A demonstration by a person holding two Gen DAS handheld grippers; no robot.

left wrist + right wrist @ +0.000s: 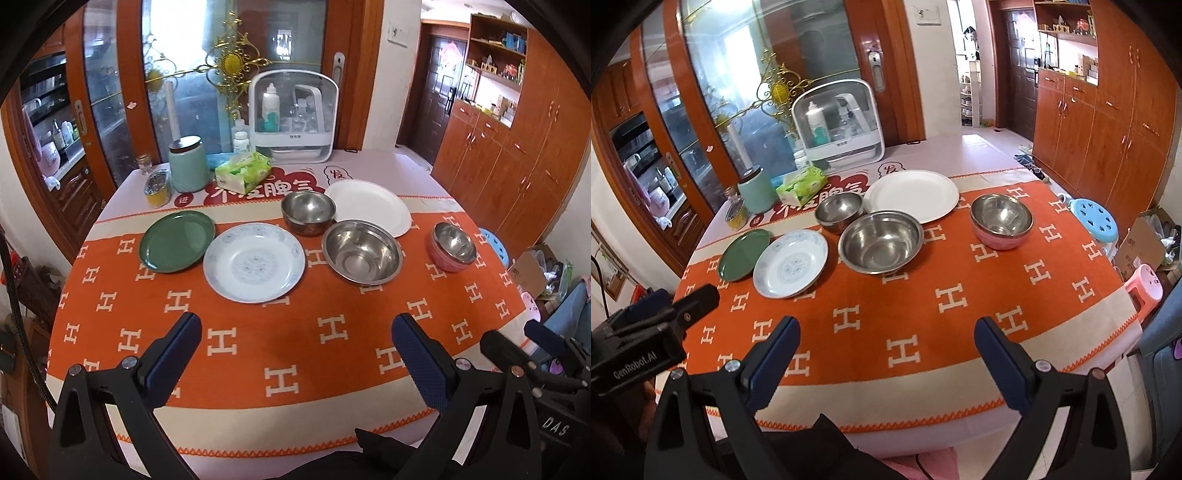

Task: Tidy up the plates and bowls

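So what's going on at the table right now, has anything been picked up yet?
Nothing is held yet. The left gripper and right gripper both hover with jaws open over the near edge of the orange tablecloth. The dishes all sit separately, unstacked: a green plate, a patterned plate, a white plate, a large steel bowl, a smaller steel bowl and a pink bowl.

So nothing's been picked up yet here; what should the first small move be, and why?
Probably bring the left gripper forward to the green plate. Both grippers are open and empty, short of the dishes; the right gripper is too. The three plates lie apart: green beside the patterned plate, the white plate behind the bowls. The green one looks smallest and sits leftmost.
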